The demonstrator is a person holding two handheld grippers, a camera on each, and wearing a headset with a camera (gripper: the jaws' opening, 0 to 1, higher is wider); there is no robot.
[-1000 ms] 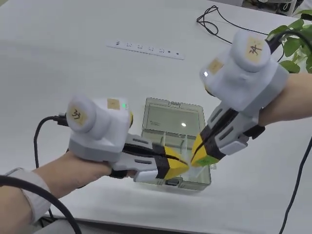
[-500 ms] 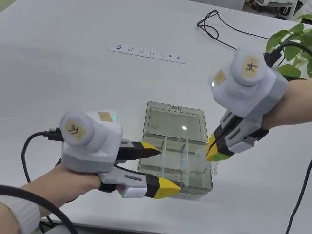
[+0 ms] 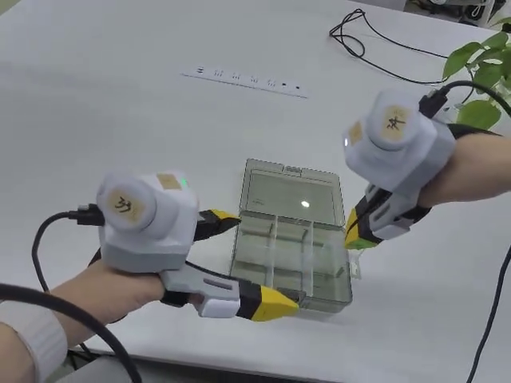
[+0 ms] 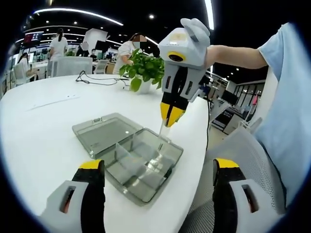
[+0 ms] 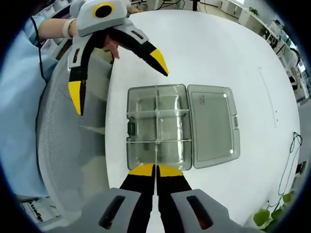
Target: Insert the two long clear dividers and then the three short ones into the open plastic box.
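The open clear plastic box [image 3: 263,275] lies near the table's front edge, its lid [image 3: 292,191] folded flat behind it. Several clear dividers [image 3: 273,237] stand inside. My right gripper [image 3: 354,237] hangs over the box's right end, shut on a thin clear divider [image 4: 160,137] that reaches down into the box. In the right gripper view that divider [image 5: 156,151] shows edge-on between the closed jaws [image 5: 155,170], above the box [image 5: 141,104]. My left gripper [image 3: 250,262] stands open at the box's left side with nothing between its jaws.
A white power strip [image 3: 243,80] lies at the back of the white table [image 3: 96,96]. A black cable [image 3: 359,24] and a green plant [image 3: 479,68] sit at the far right. The table's front edge runs just past the box. A mesh chair [image 5: 73,145] stands below.
My left gripper has opened and drawn back left from the box's middle. My right gripper has shifted right and up a little, still holding the divider.
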